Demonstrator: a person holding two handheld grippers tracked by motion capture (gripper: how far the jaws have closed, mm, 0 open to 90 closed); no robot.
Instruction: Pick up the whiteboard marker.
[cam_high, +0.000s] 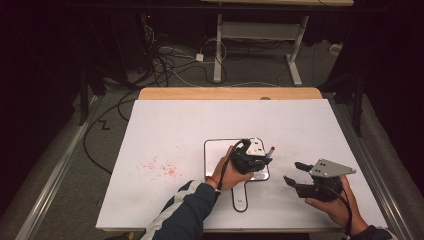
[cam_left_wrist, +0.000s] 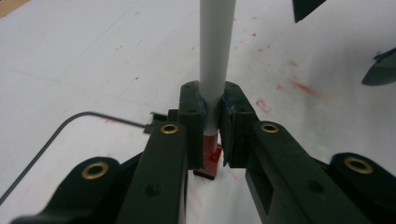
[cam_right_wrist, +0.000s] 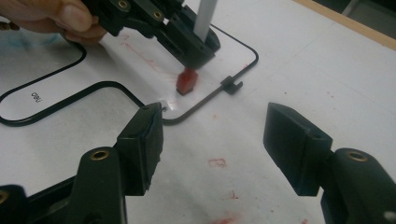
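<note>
Item: my left gripper clenched on marker, red tip down on small whiteboard, frame centre; wiping or marking likely. Right gripper released, idle.

A small whiteboard lies near the middle of the worktop. The left gripper is over its right part, holding a marker upright, tip on the board. The right gripper hovers to the right, off the board.

Small whiteboard is being blocked by left hand-held gripper holding marker; rest of surface is being left open.
</note>
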